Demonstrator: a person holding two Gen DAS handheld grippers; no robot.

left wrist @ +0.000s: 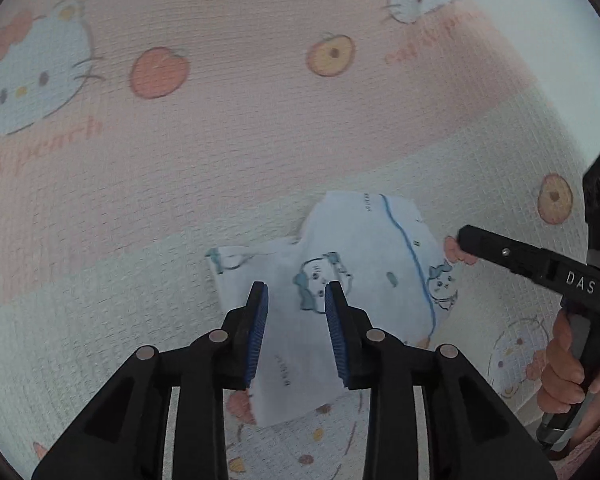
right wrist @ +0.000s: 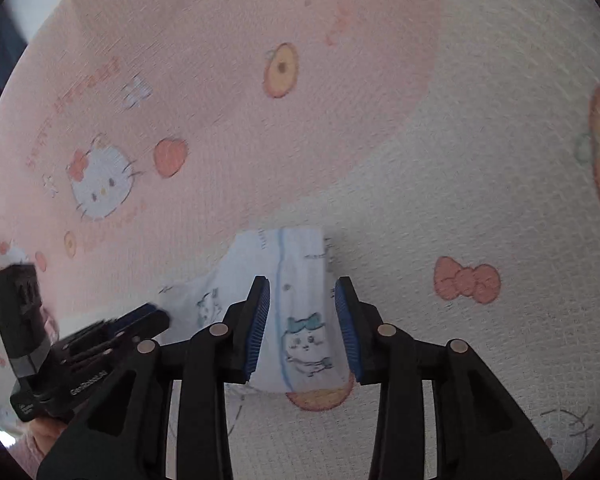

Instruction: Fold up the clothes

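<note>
White cloth with little blue cartoon animals is what we have to fold: a small garment (left wrist: 340, 280), and we cannot tell what kind. It lies on the bed sheet (left wrist: 220, 160), low in both views, just in front of our tongs. It looks partly doubled over, with one flap sticking out to the left. That could be a fold half done or a heap waiting to be sorted, so we cannot tell how far along we are.

We think it is very light, soft and floppy. It will droop and bunch when lifted, so it is best to pinch it at a corner or along an edge, like the side by the blue line (left wrist: 414, 256).

Our left gripper (left wrist: 296, 300) hangs over the garment with its blue pads (left wrist: 258, 336) spread apart, pinching nothing. Our right gripper (right wrist: 302, 302) is spread too and holds nothing. In the left view, its tip sits near the garment's right edge, with a hand (left wrist: 564, 372) on its handle.

Pink and cream with cats and peaches, the sheet is bumpy and soft, so a low pinch could catch it too. Nothing else is in the way.
</note>
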